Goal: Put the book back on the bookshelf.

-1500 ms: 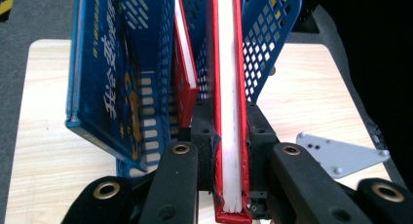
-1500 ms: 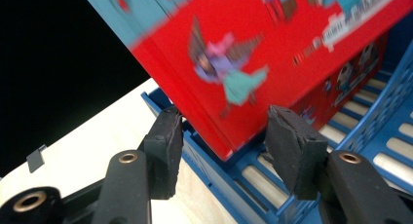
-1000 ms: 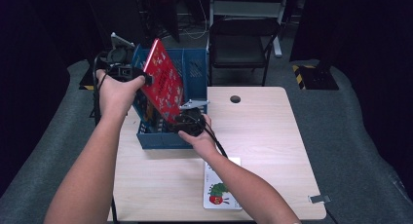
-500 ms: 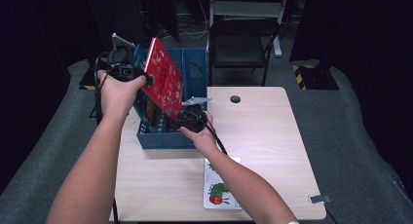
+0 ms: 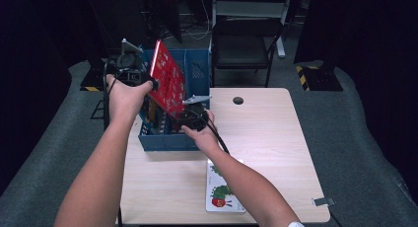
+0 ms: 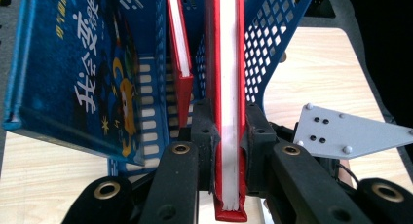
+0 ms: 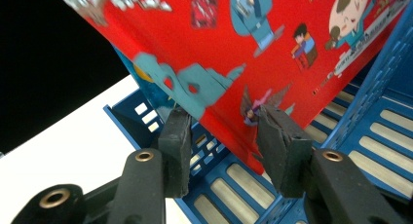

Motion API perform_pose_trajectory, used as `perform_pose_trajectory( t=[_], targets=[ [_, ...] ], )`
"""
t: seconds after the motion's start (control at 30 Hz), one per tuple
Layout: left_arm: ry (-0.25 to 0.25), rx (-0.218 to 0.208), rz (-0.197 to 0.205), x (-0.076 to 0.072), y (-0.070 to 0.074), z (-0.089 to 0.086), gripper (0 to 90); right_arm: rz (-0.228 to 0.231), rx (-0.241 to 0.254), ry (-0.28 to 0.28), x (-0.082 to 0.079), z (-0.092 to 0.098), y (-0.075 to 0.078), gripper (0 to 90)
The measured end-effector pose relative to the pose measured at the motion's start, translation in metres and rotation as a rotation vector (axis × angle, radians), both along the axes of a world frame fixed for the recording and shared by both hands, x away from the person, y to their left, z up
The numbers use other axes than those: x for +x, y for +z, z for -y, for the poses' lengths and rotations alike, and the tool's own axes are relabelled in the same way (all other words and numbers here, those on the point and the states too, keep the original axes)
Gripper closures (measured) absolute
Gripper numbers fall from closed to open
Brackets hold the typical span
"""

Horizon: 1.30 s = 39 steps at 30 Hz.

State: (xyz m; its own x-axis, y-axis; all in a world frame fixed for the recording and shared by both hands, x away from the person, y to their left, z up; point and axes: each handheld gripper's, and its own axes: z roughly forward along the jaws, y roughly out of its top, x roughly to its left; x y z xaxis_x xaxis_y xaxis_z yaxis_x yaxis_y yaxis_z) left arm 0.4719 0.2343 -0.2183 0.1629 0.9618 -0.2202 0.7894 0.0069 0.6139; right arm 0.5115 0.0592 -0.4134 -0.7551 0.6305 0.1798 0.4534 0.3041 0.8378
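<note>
Red, with cartoon figures on its cover, the book (image 5: 169, 85) is tilted above the blue basket (image 5: 197, 64) at the table's (image 5: 266, 138) far left. The left gripper (image 6: 229, 131) clamps its edge firmly. The right gripper (image 7: 221, 136) is half open below its lower corner, pads not pressing it. Another book (image 5: 223, 192) lies flat near the front edge.

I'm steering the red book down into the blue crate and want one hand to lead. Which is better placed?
Left. The left gripper is clamped on the red book, which hangs tilted over the blue crate. The right gripper sits below the book's lower edge with jaws apart, so it can probably only steady it.
</note>
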Motion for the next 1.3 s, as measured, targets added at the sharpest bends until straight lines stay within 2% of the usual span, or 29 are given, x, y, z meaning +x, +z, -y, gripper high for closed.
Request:
perform_pose_trajectory(
  t=[0.3,0.47,0.7,0.8,0.93,1.17,1.27,1.3],
  targets=[
    [-0.009,0.023,-0.017,0.0,-0.008,0.005,79.2,-0.01,0.006,-0.013,0.003,-0.002,0.002,56.8],
    [-0.007,0.019,-0.027,0.003,-0.016,0.005,79.2,0.002,-0.007,-0.008,0.005,-0.003,0.003,56.9],
    [-0.003,0.022,-0.036,0.005,-0.025,0.006,79.2,-0.024,-0.013,-0.001,0.005,-0.006,0.0,56.8],
    [0.0,0.011,-0.035,0.006,-0.029,0.004,79.2,-0.03,-0.017,-0.01,0.005,-0.006,-0.001,56.9],
    [0.004,0.003,-0.035,0.006,-0.034,0.003,79.2,-0.019,-0.017,-0.009,0.006,-0.006,-0.001,56.9],
    [0.004,0.029,-0.044,0.008,-0.04,0.008,79.2,-0.026,-0.021,0.001,0.003,-0.01,-0.002,56.7],
    [0.008,0.035,-0.05,0.01,-0.044,0.009,79.2,-0.006,-0.025,0.017,0.003,-0.011,-0.001,56.7],
    [0.009,0.033,-0.051,0.01,-0.045,0.009,79.1,-0.018,-0.02,0.012,0.002,-0.011,0.0,56.7]
  ],
)
